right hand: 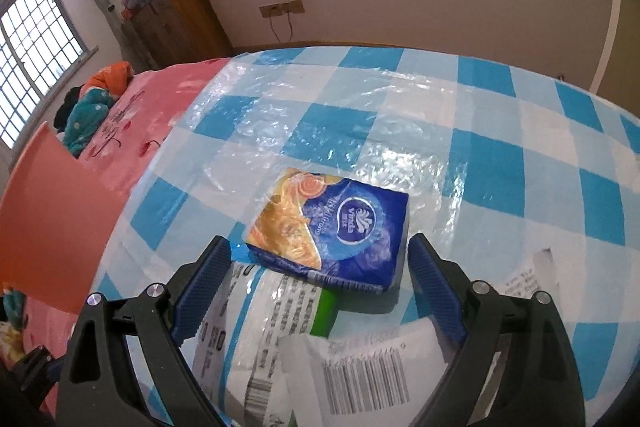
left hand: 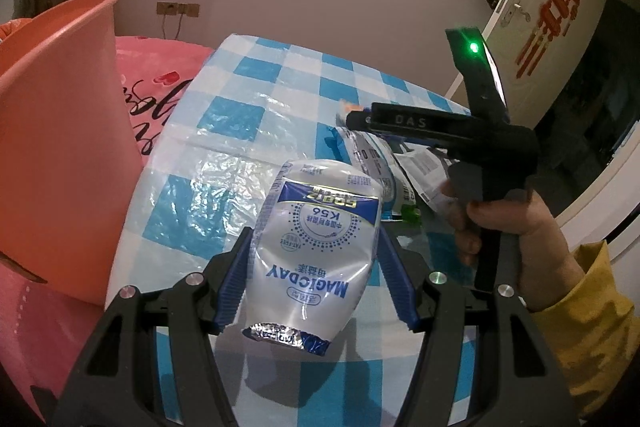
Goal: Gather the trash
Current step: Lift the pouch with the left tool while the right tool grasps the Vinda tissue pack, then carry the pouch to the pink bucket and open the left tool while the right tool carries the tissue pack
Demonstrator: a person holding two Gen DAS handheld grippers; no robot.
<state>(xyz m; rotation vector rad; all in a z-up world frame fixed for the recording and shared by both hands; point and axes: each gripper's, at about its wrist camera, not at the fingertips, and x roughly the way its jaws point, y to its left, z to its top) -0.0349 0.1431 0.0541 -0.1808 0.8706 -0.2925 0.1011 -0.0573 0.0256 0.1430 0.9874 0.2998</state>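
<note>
Silver-white MAGICDAY pouch (left hand: 316,251) sitting clamped between my left gripper (left hand: 316,267) pads, lifted over blue-checked tablecloth (left hand: 224,115). Orange bin (left hand: 56,131) standing just left, near pouch. My right gripper (right hand: 320,291) hovering with jaws spread wide, gripping nothing. Blue Vinda tissue pack (right hand: 336,227) lying between its fingertips, resting partly on white wrapper (right hand: 248,327). Barcode label (right hand: 360,379) lying beneath gripper.

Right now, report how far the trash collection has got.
Done: nothing shows in the bin, though its inside is hidden. In hand: the left gripper clamps the pouch. Left: the tissue pack, wrapper and label lie on the table at the open right gripper.
</note>
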